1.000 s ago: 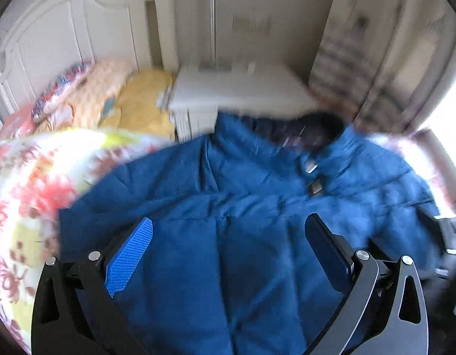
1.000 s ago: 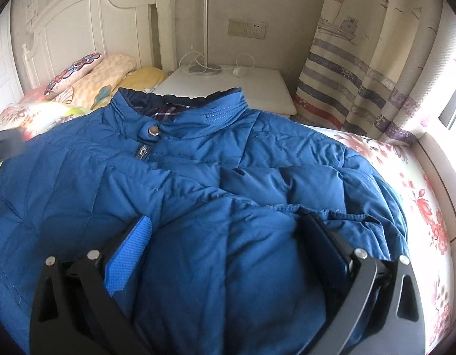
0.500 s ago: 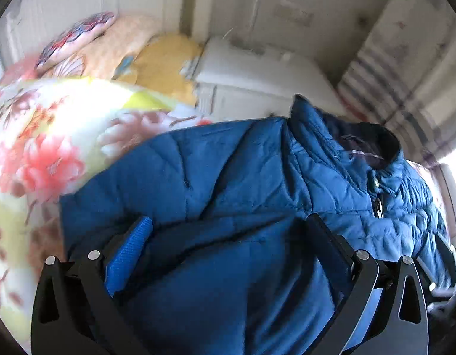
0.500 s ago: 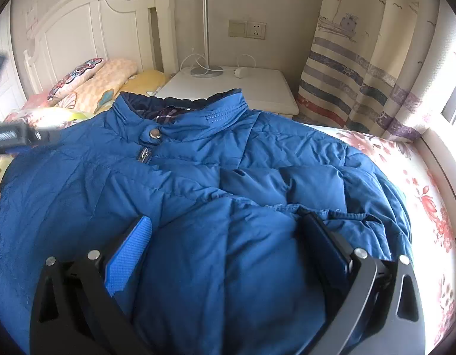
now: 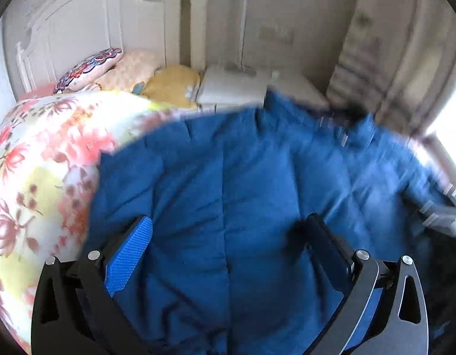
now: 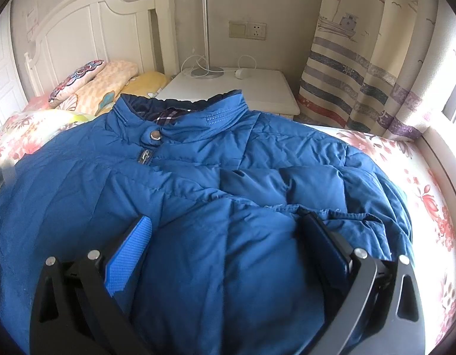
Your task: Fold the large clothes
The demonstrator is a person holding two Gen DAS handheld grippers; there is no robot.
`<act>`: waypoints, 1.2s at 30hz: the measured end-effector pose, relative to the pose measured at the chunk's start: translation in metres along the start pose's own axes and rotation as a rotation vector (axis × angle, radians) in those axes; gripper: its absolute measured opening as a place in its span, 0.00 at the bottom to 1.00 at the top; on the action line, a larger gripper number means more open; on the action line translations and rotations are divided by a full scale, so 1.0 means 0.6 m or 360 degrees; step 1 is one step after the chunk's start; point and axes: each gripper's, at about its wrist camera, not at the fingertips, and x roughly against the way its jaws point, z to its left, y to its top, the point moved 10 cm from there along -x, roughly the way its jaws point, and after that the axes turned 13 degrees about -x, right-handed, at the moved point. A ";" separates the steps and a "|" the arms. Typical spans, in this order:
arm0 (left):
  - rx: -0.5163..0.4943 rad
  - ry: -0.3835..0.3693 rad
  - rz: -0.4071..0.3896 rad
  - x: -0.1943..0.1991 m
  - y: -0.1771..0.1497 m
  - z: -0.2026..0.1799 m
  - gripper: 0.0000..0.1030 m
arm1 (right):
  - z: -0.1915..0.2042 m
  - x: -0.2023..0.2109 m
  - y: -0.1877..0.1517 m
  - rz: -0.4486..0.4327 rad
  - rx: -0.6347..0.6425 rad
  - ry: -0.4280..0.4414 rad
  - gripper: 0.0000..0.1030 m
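A big blue quilted jacket [image 6: 228, 177] lies front up on the bed, collar and snap button toward the nightstand. Its right sleeve is folded across the chest. My right gripper [image 6: 226, 236] is open, jaws wide, low over the jacket's lower right part. In the blurred left wrist view the jacket [image 5: 228, 183] fills the middle. My left gripper [image 5: 228, 236] is open over its left side, near the jacket's left edge. The right gripper [image 5: 441, 210] shows as a pale blur at the far right of that view.
A floral quilt [image 5: 35, 162] lies left of the jacket, with pillows [image 6: 94, 85] by the white headboard [image 6: 80, 35]. A white nightstand [image 6: 242, 88] with a lamp pole stands behind the collar. A striped curtain [image 6: 361, 74] hangs at the right. The floral sheet [image 6: 429, 195] shows along the right.
My left gripper has swung about over the jacket's left side, turning back toward the headboard; its view is blurred. My right gripper has stayed in place, both open.
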 end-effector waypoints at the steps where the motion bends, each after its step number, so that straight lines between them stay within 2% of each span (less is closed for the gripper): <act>1: -0.0018 0.0023 0.0003 -0.002 0.002 0.001 0.96 | 0.000 0.000 0.000 -0.0003 0.0000 0.0001 0.98; 4: -0.0028 0.0054 0.0009 -0.003 0.002 0.003 0.96 | -0.001 0.001 0.001 -0.0014 -0.0002 -0.0009 0.97; 10: -0.0005 0.0040 -0.0003 -0.006 0.005 0.010 0.96 | 0.005 0.001 -0.001 -0.0021 0.0017 -0.0039 0.97; 14: 0.0005 0.0041 -0.0011 0.002 0.000 0.009 0.96 | 0.003 0.010 -0.001 0.0095 0.0039 0.0004 0.97; 16: 0.0014 0.0036 -0.0018 0.004 -0.001 0.010 0.96 | -0.013 0.046 0.023 0.0004 0.0008 0.0002 0.97; 19: 0.0022 0.0045 -0.0023 0.005 -0.001 0.011 0.96 | -0.068 0.080 0.072 -0.0155 -0.0177 -0.0001 0.97; 21: 0.0029 0.0055 -0.0031 0.006 -0.001 0.013 0.96 | -0.114 0.047 0.071 -0.0051 -0.0293 -0.0042 0.97; 22: 0.0041 0.0058 -0.0036 0.007 0.000 0.015 0.96 | -0.133 0.012 0.048 0.0108 -0.0357 -0.0037 0.97; 23: 0.0049 0.0055 -0.0038 0.007 0.000 0.017 0.96 | -0.141 -0.019 0.018 0.0267 -0.0416 0.0031 0.98; 25: 0.0059 0.0053 -0.0040 0.007 0.000 0.018 0.96 | -0.139 -0.007 0.020 0.0205 -0.0402 0.0076 0.97; 27: 0.0058 0.0060 -0.0040 0.008 0.001 0.018 0.96 | -0.139 0.013 0.019 0.0176 -0.0396 -0.0011 0.97; 29: 0.0062 0.0057 -0.0042 0.008 0.001 0.018 0.96 | -0.128 0.064 0.025 -0.0002 -0.0361 -0.0092 0.96; 32: 0.0073 0.0044 -0.0045 0.007 0.002 0.018 0.96 | -0.081 0.112 0.010 -0.0115 -0.0227 -0.0017 0.96; 34: 0.0071 0.0045 -0.0046 0.007 0.002 0.019 0.96 | -0.040 0.118 -0.025 -0.0102 -0.0043 -0.0016 0.97; 36: 0.0075 0.0041 -0.0049 0.007 0.002 0.020 0.96 | -0.015 0.086 -0.073 0.0006 0.0148 -0.0094 0.97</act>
